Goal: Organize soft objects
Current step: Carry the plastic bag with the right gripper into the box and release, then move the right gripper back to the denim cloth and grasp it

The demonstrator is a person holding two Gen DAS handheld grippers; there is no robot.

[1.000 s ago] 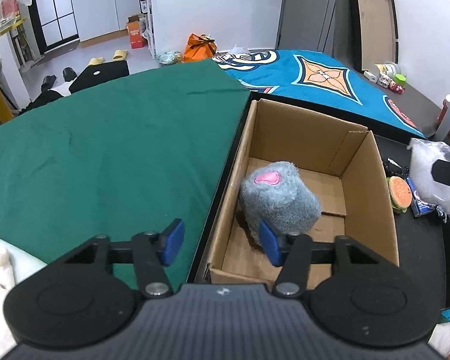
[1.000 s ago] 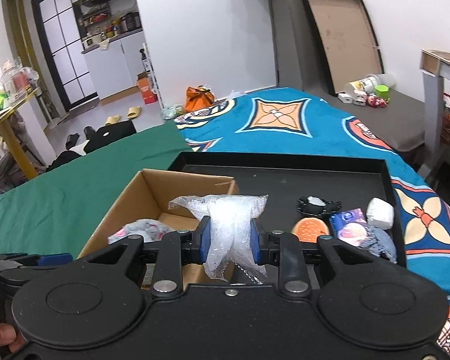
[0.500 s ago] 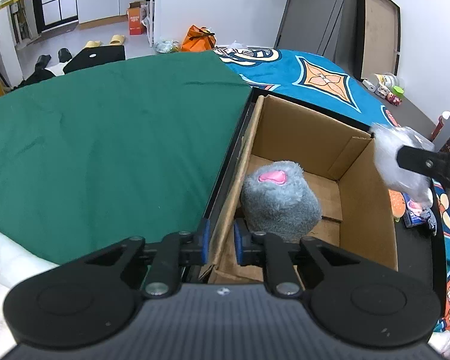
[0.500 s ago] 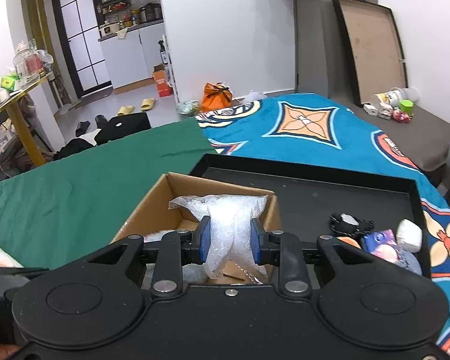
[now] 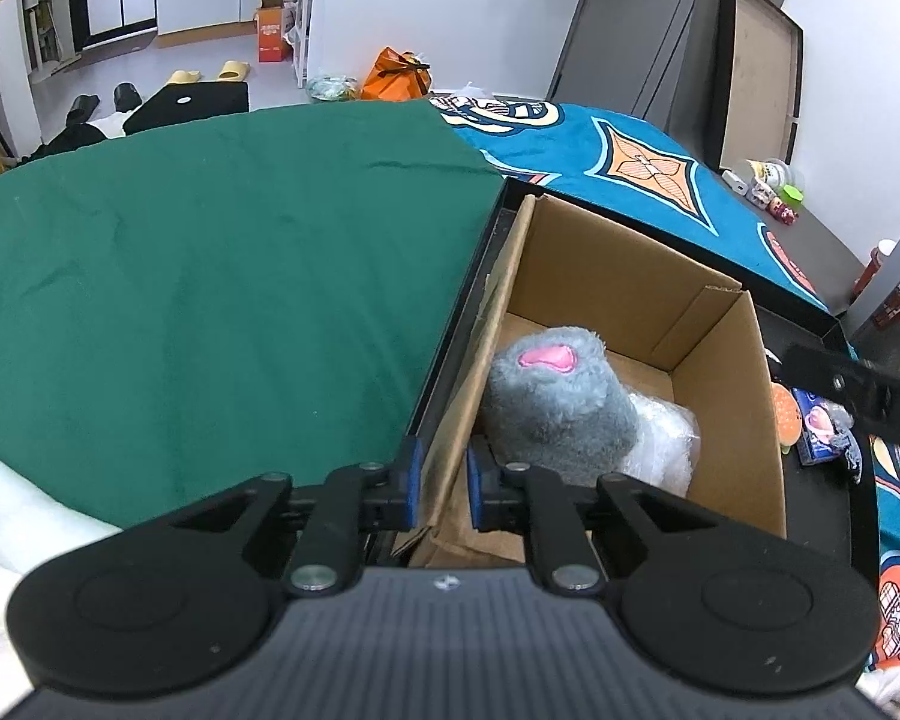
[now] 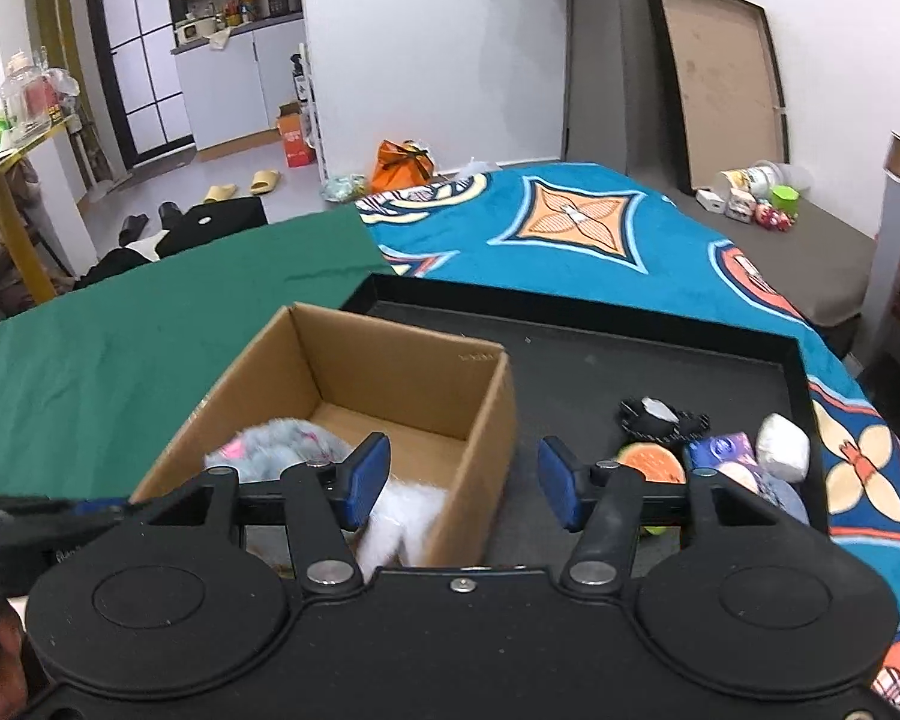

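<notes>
An open cardboard box (image 5: pixel 624 276) stands in a black tray (image 6: pixel 642 360). Inside it lie a grey plush toy with a pink patch (image 5: pixel 561 405) and a clear plastic wad (image 5: pixel 660 444). My left gripper (image 5: pixel 441 483) is shut on the box's near left wall. My right gripper (image 6: pixel 461 483) is open and empty above the box's right wall (image 6: pixel 486 450); the plastic wad (image 6: pixel 399 519) lies in the box below it, beside the plush (image 6: pixel 282 450).
Right of the box in the tray lie a burger toy (image 6: pixel 654 465), a black item (image 6: pixel 660 417), a purple packet (image 6: pixel 723 453), a white block (image 6: pixel 783 450) and a grey soft item (image 6: pixel 777 495). Green cloth (image 5: pixel 210 276) lies left, blue patterned cloth (image 6: pixel 570 240) behind.
My right gripper opened and let the plastic wad fall into the box. My left gripper closed on the box's left wall and keeps hold of it.
</notes>
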